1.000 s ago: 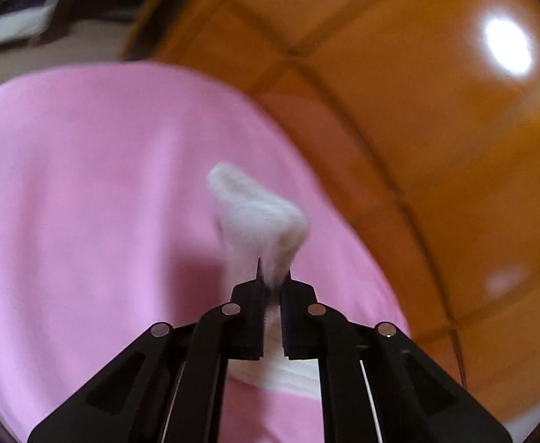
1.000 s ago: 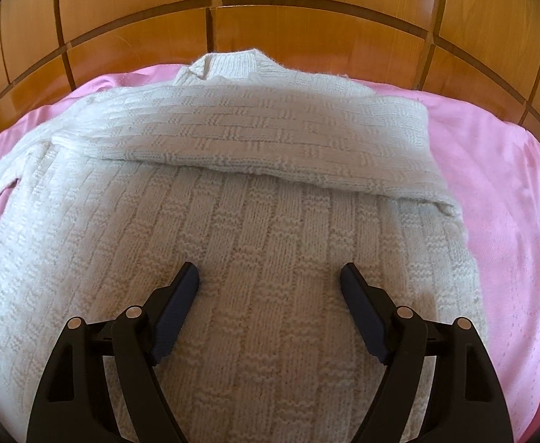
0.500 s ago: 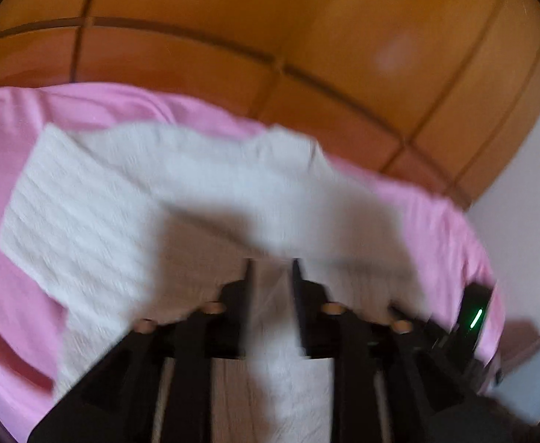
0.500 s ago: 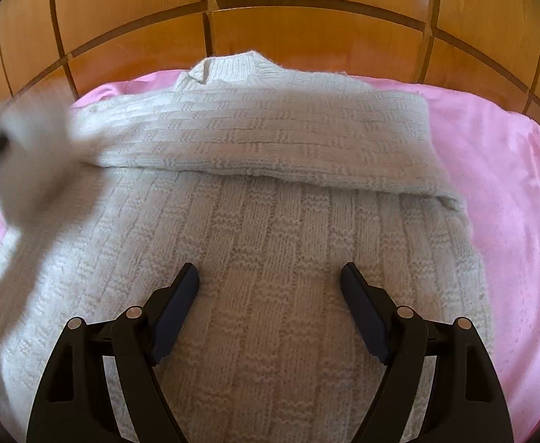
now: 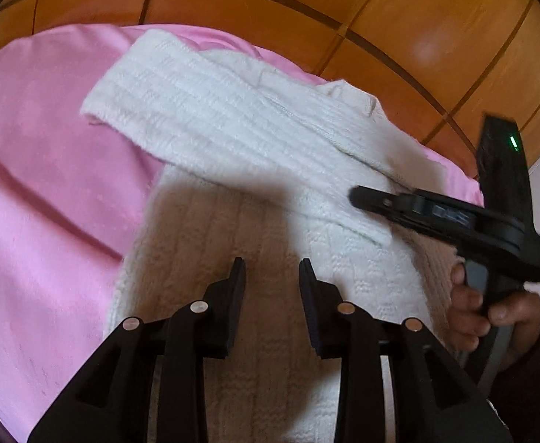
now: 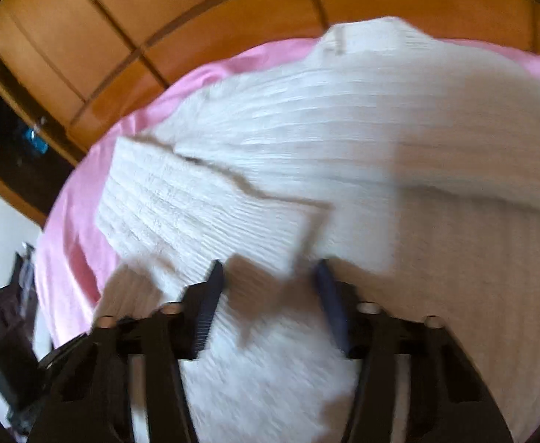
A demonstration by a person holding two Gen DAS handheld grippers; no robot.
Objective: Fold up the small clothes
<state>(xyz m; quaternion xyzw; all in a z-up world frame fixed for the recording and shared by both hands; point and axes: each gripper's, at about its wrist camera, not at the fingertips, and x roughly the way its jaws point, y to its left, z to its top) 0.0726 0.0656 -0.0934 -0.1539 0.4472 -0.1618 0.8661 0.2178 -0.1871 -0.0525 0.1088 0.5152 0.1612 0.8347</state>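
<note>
Fingers of the left gripper are seen narrowly parted and opening, w/ nothing between them; only the sweater body lies beneath. Fingers of the right gripper are closing, gap still moderate, nothing pinched yet as far as can be told; the view is blurred.

Pink bedsheet is spread under everything, w/ a wooden headboard beyond the fingertips. White knit sweater is laid flat on the sheet, directly under and ahead of both pairs of fingers. Folded sleeve is laid across the chest, ahead of the left fingertips and running from upper left down toward the right gripper. In the right wrist view a sleeve cuff lies just ahead of the right fingertips, its end edge near the gap. A hand is seen on the right gripper's handle, beside the left fingers' right side.

Step in hand is judged to be sleeve tidying before the body fold. It would be done well if one layer at the cuff edge is pinched, not the body beneath, and the sleeve kept flat and square to the sides w/o dragging the knit.
</note>
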